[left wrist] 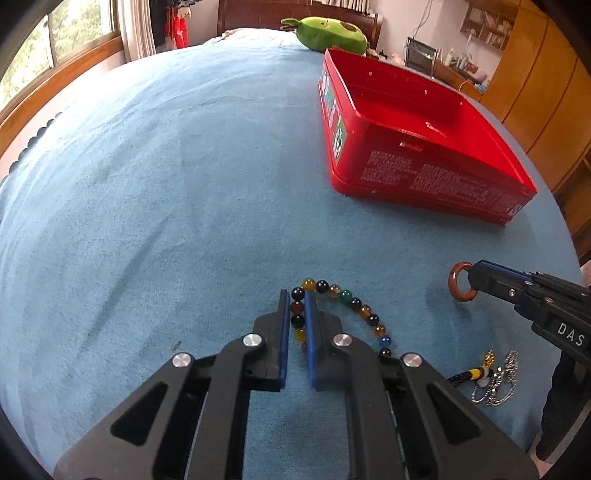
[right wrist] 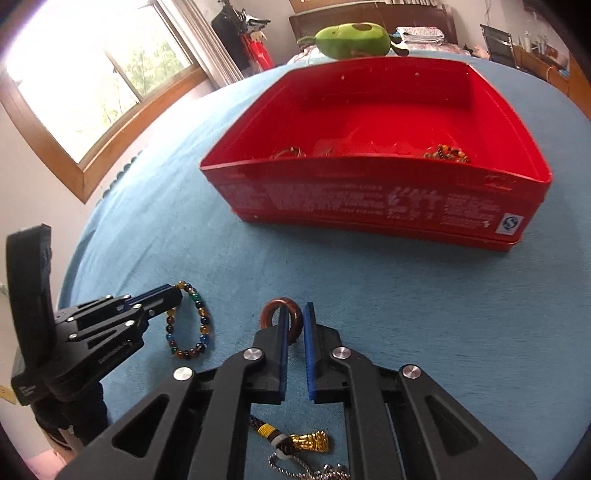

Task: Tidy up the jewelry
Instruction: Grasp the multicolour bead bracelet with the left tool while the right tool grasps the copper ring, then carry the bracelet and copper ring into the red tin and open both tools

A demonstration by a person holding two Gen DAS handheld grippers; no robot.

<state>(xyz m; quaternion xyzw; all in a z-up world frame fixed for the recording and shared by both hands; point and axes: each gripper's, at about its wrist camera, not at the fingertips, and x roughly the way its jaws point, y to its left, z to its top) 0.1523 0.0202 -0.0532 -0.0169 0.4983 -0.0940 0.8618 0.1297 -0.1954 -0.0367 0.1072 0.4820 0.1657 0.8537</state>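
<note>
Left hand-held gripper (left wrist: pixel 297 314): my fingers straddle the multicoloured round-bead bracelet (left wrist: pixel 347 310), not yet clamped, for lifting.
Right hand-held gripper (right wrist: pixel 295 325): my fingers bracket the brown wooden ring (right wrist: pixel 280 319), unclosed, bound for the red rectangular tin (right wrist: pixel 369 206).

Left wrist view: low over the blue bedspread (left wrist: pixel 166 177), facing the headboard; own fingers fill the bottom centre. Red box (left wrist: pixel 424 147) sits upper right, seen obliquely.

Right wrist view: similar low height, facing the red box (right wrist: pixel 369 199) nearly head-on at upper centre.

Shared: box, green plush (left wrist: pixel 328 33) (right wrist: pixel 352 38), window at upper left, beaded bracelet (left wrist: pixel 354 306) (right wrist: pixel 192 325), brown ring (left wrist: pixel 461 284) (right wrist: pixel 282 317). Each view catches the other gripper at its edge.
</note>
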